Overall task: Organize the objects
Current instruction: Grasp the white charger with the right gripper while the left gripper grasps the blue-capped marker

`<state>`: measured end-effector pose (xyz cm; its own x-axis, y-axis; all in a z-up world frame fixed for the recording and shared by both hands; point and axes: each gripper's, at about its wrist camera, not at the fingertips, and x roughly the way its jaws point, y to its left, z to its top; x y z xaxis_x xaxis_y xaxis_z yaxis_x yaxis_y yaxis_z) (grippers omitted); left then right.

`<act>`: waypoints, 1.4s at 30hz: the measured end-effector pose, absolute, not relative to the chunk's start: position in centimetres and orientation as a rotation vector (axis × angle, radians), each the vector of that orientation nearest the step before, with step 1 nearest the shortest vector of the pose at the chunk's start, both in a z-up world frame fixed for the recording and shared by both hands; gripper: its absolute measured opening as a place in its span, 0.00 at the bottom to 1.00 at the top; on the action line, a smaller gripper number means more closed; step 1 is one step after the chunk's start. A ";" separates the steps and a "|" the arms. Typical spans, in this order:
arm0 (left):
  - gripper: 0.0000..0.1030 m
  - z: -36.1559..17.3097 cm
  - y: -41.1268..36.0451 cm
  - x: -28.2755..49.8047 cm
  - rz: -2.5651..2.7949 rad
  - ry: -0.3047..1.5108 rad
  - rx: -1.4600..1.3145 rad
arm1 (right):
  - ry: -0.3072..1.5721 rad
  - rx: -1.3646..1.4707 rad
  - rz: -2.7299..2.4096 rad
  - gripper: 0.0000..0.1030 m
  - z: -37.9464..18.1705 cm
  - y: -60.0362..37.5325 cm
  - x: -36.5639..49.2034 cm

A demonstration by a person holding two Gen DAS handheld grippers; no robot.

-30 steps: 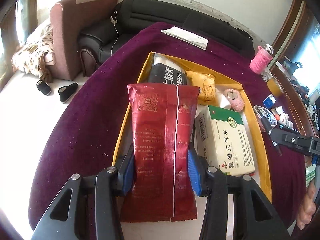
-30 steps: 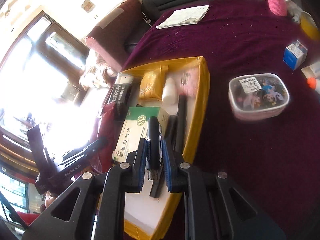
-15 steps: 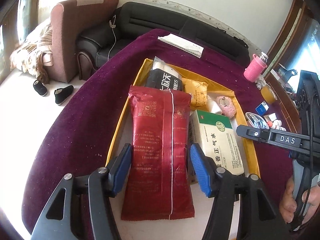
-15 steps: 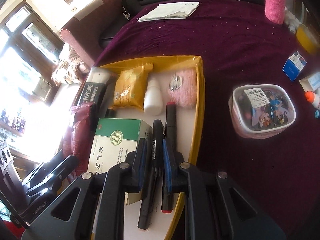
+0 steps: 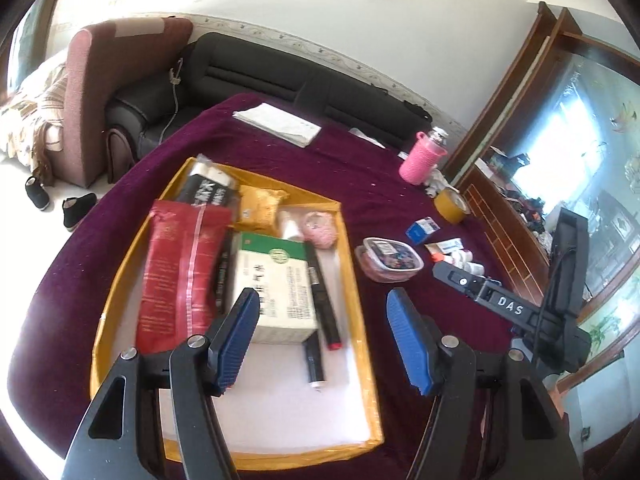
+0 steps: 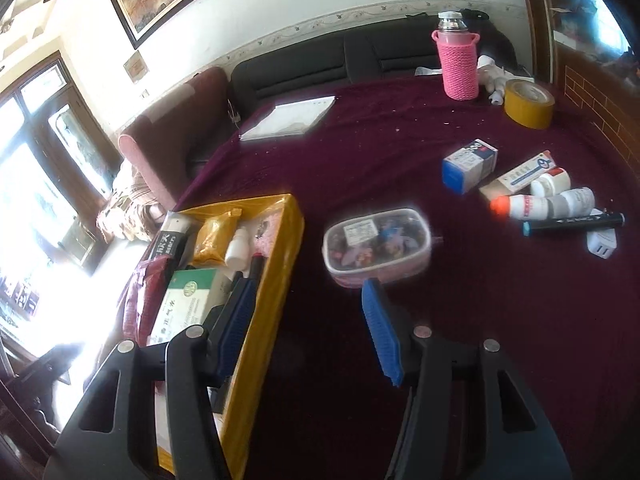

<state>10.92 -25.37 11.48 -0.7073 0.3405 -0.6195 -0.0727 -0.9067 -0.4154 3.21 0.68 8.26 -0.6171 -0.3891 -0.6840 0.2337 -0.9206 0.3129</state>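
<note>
Both grippers are spread wide and holding nothing. The left gripper (image 5: 320,340) hangs over the near right part of the yellow tray (image 5: 120,280), with its left finger over the green-and-white box (image 5: 276,284) and its right finger out past the tray's right wall, above the purple desk (image 5: 360,152). The right gripper (image 6: 308,328) sits just right of the tray, its left finger over the tray's right edge and its right finger tip just in front of the clear lidded tub (image 6: 376,244).

Counting inside the tray: 1 red foil pouch (image 5: 180,268) along the left side, 1 black packet (image 5: 208,192) at the far left corner, 1 yellow sachet (image 5: 260,208), 1 small white bottle (image 5: 290,226), 1 pink fluffy thing (image 5: 320,228) at the far right, the 1 green-and-white box in the middle, and 2 black markers (image 5: 324,300) lying lengthwise just right of that box.

Right of the tray on the desk: the 1 tub, 1 blue-and-white box (image 6: 470,164), 1 long carton (image 6: 520,176), 1 more black marker (image 6: 572,222), 1 white plug (image 6: 600,242). There are some white bottles (image 6: 540,202) bunched together there, can't tell exactly how many. Further back from the tray: 1 roll of yellow tape (image 6: 528,104), 1 pink-sleeved flask (image 6: 458,64) and 1 stack of paper (image 6: 288,118)
</note>
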 end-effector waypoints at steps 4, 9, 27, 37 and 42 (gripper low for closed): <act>0.58 15.0 -20.9 10.6 2.528 -0.534 -1.037 | -0.088 1.090 -2.623 0.53 11.3 6.2 3.9; 0.65 21.6 -14.8 10.7 2.466 -0.457 -0.899 | 0.006 0.972 -2.814 0.55 18.1 15.3 3.7; 0.84 7.6 -5.3 9.8 2.343 -0.315 -1.249 | -0.004 1.437 -2.757 0.83 11.7 24.1 -8.1; 0.84 6.0 -8.6 8.8 2.320 -0.369 -1.241 | -0.283 1.693 -2.518 0.83 3.8 24.3 -11.6; 0.84 4.8 -9.0 7.9 2.270 -0.427 -1.268 | -0.228 1.614 -2.240 0.83 4.2 19.4 -6.7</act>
<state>7.85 -9.03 4.81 -0.4399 0.5643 -0.6986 -0.2719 -0.8251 -0.4952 -6.65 19.37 4.17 -0.2764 -0.3857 -0.8802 0.2009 -0.9189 0.3396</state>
